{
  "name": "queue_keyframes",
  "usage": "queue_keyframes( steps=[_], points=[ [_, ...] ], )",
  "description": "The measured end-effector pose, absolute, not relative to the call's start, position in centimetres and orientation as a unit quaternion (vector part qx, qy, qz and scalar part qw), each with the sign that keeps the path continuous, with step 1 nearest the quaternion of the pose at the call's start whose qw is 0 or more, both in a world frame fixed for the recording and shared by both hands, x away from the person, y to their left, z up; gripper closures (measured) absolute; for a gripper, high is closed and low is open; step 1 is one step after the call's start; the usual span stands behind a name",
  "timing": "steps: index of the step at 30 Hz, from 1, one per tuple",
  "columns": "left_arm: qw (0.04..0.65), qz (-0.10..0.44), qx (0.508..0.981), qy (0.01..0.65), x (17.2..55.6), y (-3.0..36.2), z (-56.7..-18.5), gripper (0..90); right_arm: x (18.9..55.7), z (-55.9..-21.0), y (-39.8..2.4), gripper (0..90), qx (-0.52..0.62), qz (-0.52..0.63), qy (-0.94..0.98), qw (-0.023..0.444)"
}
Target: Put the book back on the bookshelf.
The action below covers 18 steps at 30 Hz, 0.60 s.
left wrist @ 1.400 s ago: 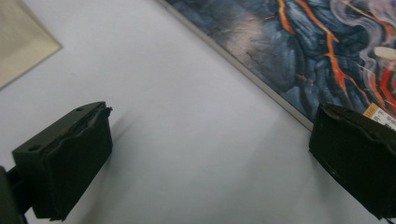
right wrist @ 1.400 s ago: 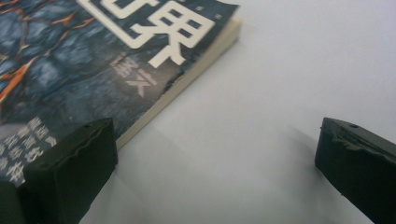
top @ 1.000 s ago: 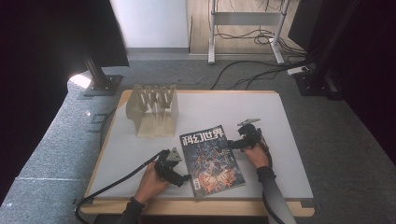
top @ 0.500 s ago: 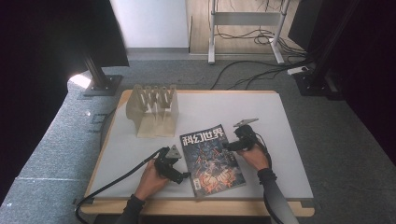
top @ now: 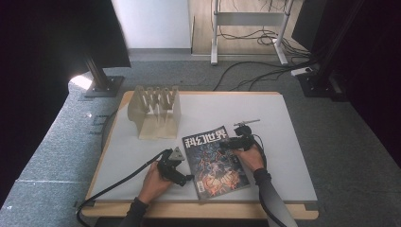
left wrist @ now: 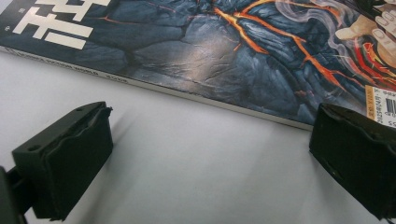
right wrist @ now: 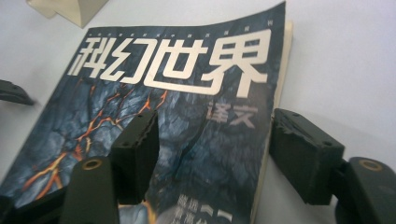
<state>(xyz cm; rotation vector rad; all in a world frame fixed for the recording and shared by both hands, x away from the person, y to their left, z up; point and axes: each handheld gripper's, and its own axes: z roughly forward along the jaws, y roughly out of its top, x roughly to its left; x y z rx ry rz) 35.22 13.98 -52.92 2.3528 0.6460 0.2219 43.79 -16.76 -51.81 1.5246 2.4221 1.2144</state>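
Right gripper view shows our right claw (right wrist: 208, 156) half-closed, having just been narrowing astride the glossy dark lava-patterned magazine (right wrist: 177, 126), whose cover edge bows up between the jaws: we judge a page lift underway. Our left claw (left wrist: 210, 163) waits spread beside its spine. Beyond, the beige slotted rack (top: 156, 112) holds nothing.

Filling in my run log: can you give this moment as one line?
left hand-held gripper: open beside magazine | right hand-held gripper: jaws closing across magazine edge, not yet pinched | rack: untouched
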Motion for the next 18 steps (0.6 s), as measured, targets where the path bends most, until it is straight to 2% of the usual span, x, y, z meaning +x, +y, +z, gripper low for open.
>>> queue_keyframes(
  steps=[6,8,15,18],
  points=[
    [0.339,0.085,0.904,0.248,35.2,14.0,-52.9,0.0,42.6,-51.7,-17.6,41.1,0.488,0.394,0.779,-0.002],
    [0.339,0.085,0.904,0.248,35.2,14.0,-52.9,0.0,42.3,-51.7,-17.7,43.8,0.483,0.411,0.773,-0.027],
    [0.338,0.088,0.904,0.247,35.2,13.9,-52.9,0.0,43.4,-50.7,-16.6,48.9,0.464,0.400,0.790,0.000],
    [0.337,0.087,0.904,0.248,35.2,13.9,-52.9,0.0,44.4,-50.5,-16.0,54.5,0.453,0.389,0.802,0.013]
  ],
)
